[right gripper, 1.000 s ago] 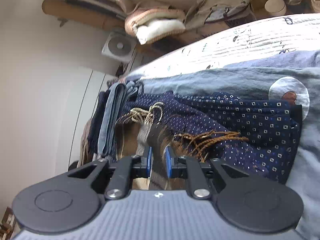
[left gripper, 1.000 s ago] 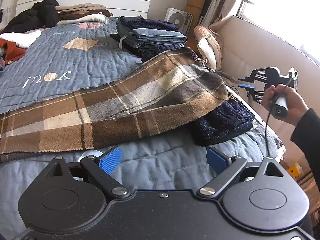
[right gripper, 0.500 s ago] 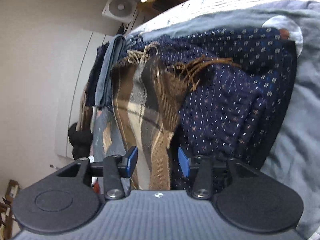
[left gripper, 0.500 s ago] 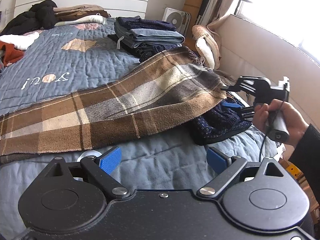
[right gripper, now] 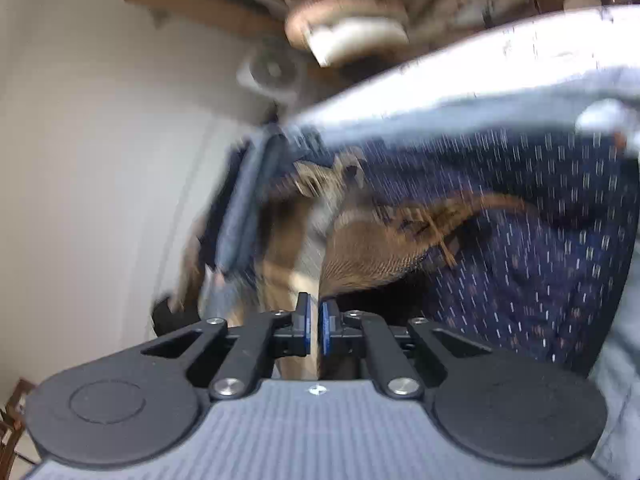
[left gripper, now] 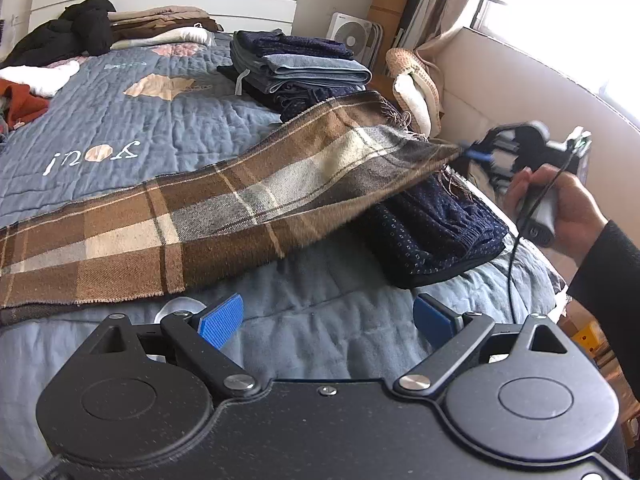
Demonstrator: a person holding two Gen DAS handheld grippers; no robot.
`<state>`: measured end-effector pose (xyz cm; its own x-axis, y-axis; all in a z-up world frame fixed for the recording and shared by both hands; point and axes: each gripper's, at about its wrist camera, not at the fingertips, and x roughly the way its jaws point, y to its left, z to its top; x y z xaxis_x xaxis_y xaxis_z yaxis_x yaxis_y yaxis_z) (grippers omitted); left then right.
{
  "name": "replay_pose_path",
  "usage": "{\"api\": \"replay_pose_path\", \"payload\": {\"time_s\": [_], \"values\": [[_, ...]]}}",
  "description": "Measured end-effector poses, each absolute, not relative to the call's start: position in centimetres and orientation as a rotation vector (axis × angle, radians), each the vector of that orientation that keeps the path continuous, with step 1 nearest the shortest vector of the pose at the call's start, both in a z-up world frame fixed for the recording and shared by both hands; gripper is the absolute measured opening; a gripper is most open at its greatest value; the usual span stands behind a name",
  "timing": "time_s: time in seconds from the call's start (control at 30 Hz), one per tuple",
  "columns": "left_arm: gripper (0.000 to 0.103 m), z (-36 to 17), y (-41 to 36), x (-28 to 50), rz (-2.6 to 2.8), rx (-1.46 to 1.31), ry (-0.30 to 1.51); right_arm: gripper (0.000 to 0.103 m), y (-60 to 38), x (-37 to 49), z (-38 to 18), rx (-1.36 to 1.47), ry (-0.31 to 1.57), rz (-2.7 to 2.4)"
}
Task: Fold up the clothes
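A: Where does the scarf (left gripper: 224,208) lie, and who has it?

B: It stretches long across the bed (left gripper: 132,120), flat at the far left and lifted at the fringed end; the right gripper (right gripper: 314,322) has its fingers clenched on that end, with a strip of cloth showing between the blue pads; the left gripper (left gripper: 326,320) hangs over the near edge of the bed with its fingers spread wide and nothing in them.

A: So what can go wrong?

B: The bite looks thin, close to the fringe (left gripper: 400,114); if the pull is sharp the cloth may slide out of the pads, or only the tassels stay caught and the end drops; the right wrist view is blurred, so I cannot tell how deep the hold goes.

A: And the things beneath it?

B: The lifted end lies over a dark dotted garment (left gripper: 436,224), and just behind sits a stack of folded clothes (left gripper: 296,68); a low sweep of the scarf could drag the garment along or knock the stack askew.

A: Anything about the fold itself?

B: Only one corner is held; the long body rests loose on the quilt, so it may twist or bunch as it travels, and the edges would not meet; the free gripper is the one that could steady it.
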<state>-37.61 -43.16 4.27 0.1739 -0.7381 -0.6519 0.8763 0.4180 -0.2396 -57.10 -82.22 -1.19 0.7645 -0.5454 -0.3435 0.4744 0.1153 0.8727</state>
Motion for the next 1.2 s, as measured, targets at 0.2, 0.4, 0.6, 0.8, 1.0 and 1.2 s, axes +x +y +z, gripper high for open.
{"api": "replay_pose_path", "payload": {"time_s": [0.2,0.4,0.6,0.8,1.0,1.2], "values": [[0.092,4.2,-43.2,-37.7,-1.157,0.212,0.791,0.004,-83.6,-56.1,0.9,1.152,-0.033,-0.728],[0.092,4.2,-43.1,-37.6,-1.156,0.207,0.796,0.009,-84.0,-55.7,-0.1,1.151,0.077,-0.771],[0.092,4.2,-43.3,-37.6,-1.160,0.209,0.801,0.016,-83.8,-57.6,-2.1,1.251,0.078,-0.787],[0.092,4.2,-43.3,-38.0,-1.167,0.219,0.788,0.033,-84.6,-58.4,-4.7,1.385,0.054,-0.791],[0.092,4.0,-43.3,-37.7,-1.161,0.216,0.798,0.035,-86.0,-56.7,-6.5,1.443,0.065,-0.803],[0.092,4.0,-43.2,-37.5,-1.159,0.213,0.802,0.035,-87.3,-55.4,-7.7,1.453,0.104,-0.864]]}}
